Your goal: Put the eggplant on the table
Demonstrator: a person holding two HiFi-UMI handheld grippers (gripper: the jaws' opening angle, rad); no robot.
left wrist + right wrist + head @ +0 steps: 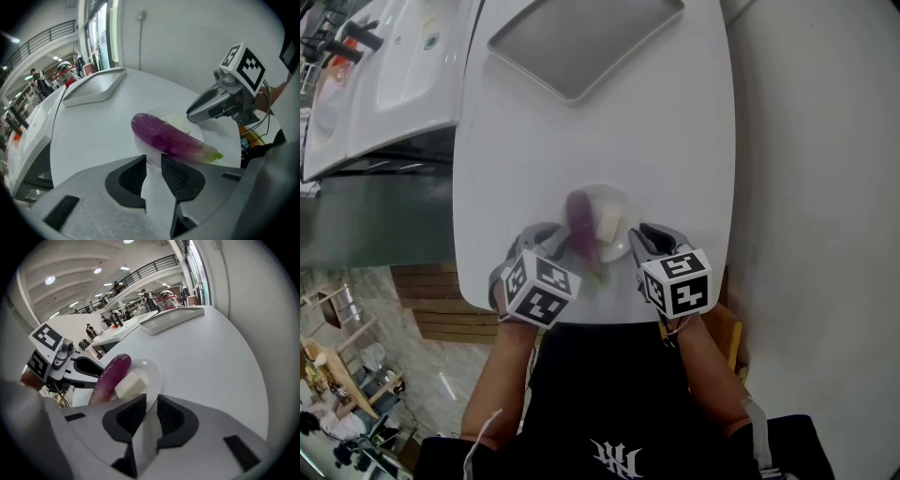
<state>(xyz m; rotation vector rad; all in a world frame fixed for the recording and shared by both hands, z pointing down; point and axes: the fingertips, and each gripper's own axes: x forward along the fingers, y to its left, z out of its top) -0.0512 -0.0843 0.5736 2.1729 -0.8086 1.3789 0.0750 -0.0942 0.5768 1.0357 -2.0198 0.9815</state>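
Surface (675, 141): white, with rounded ends; there is plenty of bare room around the plate, so I would choose a spot just beside it for the set-down
Tray (581, 37): grey, at the far end, well away from the work and best left alone
Left gripper (153, 161): jaws a narrow slit apart with nothing pinched, tips at the plate's near-left edge; they need to spread much wider before they can go round the eggplant
Right gripper (151, 401): jaws slightly apart with the plate's rim running into the gap, not visibly squeezed; well placed to hold the plate steady
Plate (623, 202): white, near the person's edge of the surface; likely to slide if it is not held
Eggplant (579, 223): purple, lying on the plate with its green stem end hanging over the near rim; take it across the thick middle, gently, because the skin looks slick, and lift straight up
Pale block (607, 220): touching the eggplant's right side; keep the jaws clear of it
Writing: only black-and-white square markers on the gripper cubes; a white mark on the person's dark top is too small to read
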